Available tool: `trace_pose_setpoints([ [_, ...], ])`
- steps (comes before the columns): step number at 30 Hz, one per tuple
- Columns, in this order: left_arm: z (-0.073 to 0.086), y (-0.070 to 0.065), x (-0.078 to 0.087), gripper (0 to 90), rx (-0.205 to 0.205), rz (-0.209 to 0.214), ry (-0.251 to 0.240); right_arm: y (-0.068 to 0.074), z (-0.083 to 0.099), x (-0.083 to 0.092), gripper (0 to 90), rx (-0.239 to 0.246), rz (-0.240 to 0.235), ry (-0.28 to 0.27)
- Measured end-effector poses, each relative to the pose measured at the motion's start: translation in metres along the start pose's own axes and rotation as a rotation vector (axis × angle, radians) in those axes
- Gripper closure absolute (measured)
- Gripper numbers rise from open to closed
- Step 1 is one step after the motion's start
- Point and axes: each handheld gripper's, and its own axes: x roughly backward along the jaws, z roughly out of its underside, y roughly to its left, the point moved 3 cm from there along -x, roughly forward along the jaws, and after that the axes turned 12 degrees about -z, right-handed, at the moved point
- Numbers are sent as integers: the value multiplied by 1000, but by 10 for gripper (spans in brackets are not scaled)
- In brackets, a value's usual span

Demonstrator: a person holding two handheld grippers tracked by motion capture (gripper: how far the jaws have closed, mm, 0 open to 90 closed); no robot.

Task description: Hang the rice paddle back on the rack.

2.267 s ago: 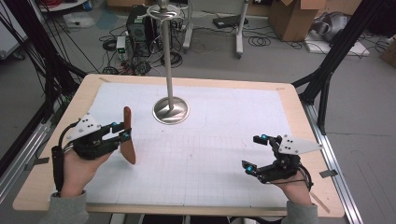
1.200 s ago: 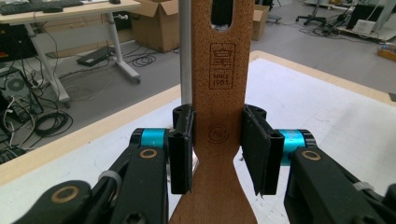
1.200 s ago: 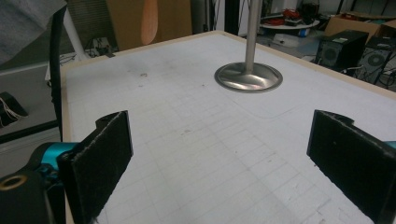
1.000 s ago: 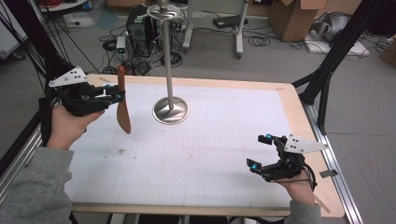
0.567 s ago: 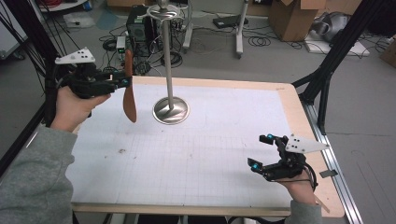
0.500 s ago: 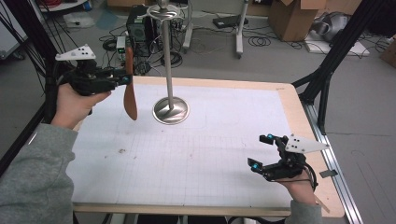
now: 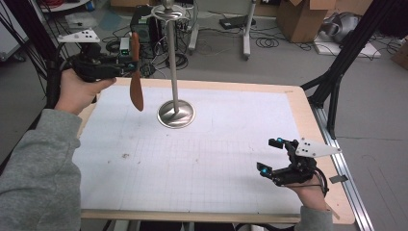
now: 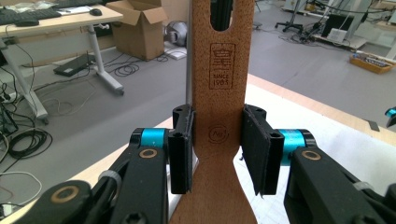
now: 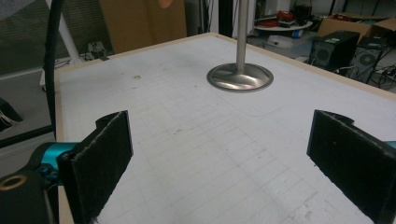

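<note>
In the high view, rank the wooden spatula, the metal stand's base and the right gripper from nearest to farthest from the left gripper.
1. Wooden spatula: clamped in the left gripper, hanging blade-down.
2. Metal stand's base: mid-table, to its right.
3. Right gripper: at the table's near right corner.

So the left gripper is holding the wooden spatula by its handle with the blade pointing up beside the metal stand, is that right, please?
Not quite: the blade points down. In the high view the left gripper grips the wooden spatula by its handle, and the wide blade hangs below the jaws over the table, beside the metal stand. The rest is right.
</note>
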Motion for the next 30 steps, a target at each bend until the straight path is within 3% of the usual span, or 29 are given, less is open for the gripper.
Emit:
trace_pose_setpoints([
  [12, -23, 11, -4, 650, 29, 1, -29, -1, -2, 6, 56, 13, 11, -6],
  [30, -35, 17, -18, 650, 59, -12, -53, -4, -1, 17, 56, 4, 28, -29],
])
